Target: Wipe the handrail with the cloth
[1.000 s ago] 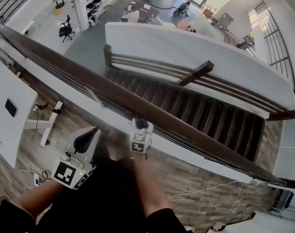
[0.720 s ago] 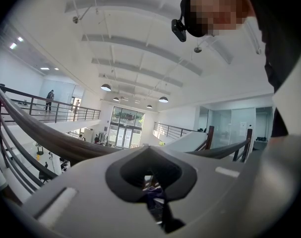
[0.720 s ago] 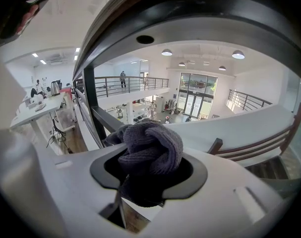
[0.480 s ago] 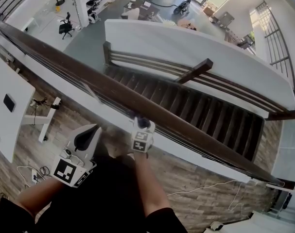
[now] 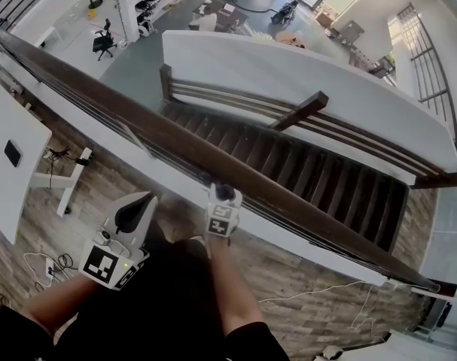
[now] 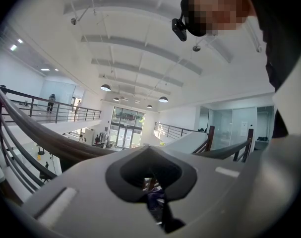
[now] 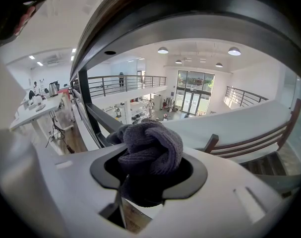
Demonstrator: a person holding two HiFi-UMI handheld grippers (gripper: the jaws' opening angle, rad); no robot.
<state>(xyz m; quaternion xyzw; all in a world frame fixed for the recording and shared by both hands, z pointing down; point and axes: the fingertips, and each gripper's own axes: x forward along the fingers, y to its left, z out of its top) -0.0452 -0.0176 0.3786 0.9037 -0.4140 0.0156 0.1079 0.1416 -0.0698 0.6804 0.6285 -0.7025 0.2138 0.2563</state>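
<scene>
A dark wooden handrail (image 5: 138,122) runs on a slant from upper left to lower right in the head view. My right gripper (image 5: 222,198) is shut on a bunched grey knitted cloth (image 5: 223,192), which sits at the rail's near edge. In the right gripper view the cloth (image 7: 151,150) fills the jaws of the right gripper (image 7: 149,176), and the handrail (image 7: 190,19) arches close overhead. My left gripper (image 5: 138,205) hangs lower left, apart from the rail, jaws pointing up. The left gripper (image 6: 151,180) is shut on nothing, with the handrail (image 6: 38,133) curving past at its left.
Thin metal bars run under the rail. Beyond it a dark staircase (image 5: 311,175) drops away, with its own rail post (image 5: 302,113) and a white half-wall (image 5: 303,74). A white desk (image 5: 10,168) and cables (image 5: 40,265) stand on the wooden floor at left.
My right gripper with the cloth has slid slightly to the right along the rail. The left gripper has barely shifted.
</scene>
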